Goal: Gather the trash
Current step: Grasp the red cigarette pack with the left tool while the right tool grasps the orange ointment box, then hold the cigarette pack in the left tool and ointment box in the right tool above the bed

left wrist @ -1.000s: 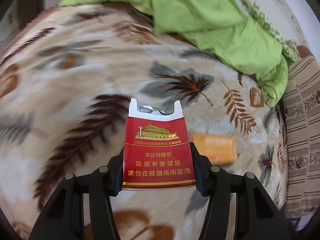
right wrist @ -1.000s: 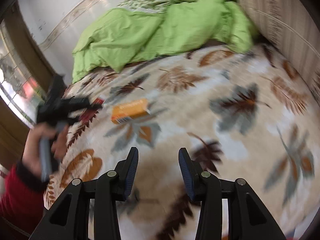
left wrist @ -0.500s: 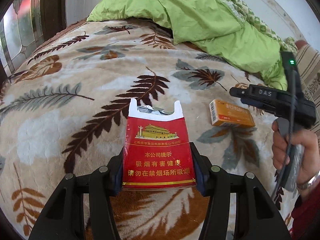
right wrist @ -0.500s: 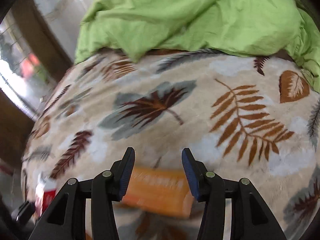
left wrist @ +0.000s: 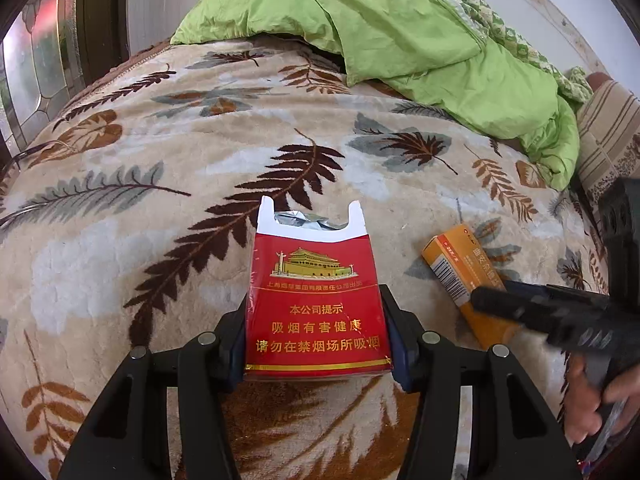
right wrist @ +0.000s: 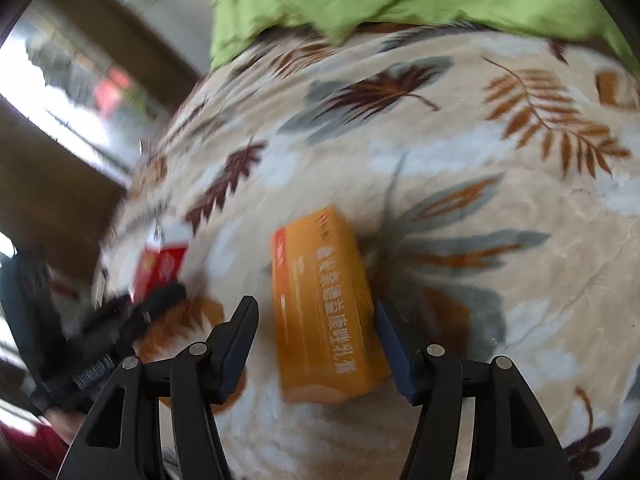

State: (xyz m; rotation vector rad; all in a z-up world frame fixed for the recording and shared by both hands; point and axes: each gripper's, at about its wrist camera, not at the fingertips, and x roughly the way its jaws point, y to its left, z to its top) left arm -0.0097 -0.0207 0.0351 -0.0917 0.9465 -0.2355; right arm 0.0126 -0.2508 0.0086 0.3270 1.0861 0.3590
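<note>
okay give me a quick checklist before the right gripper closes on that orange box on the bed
1. Orange box between the fingers of the right gripper: ok.
2. Right gripper open wide enough: ok, a gap shows on the left side; the right finger looks close to the box, contact cannot tell.
3. Box lying flat on the blanket: ok.
4. Box square to the fingers: not ok, it sits slightly tilted.
5. Cigarette pack secure in the left gripper: ok, clamped on both sides.
6. Clear picture from the right wrist camera: not ok, blurred.
</note>
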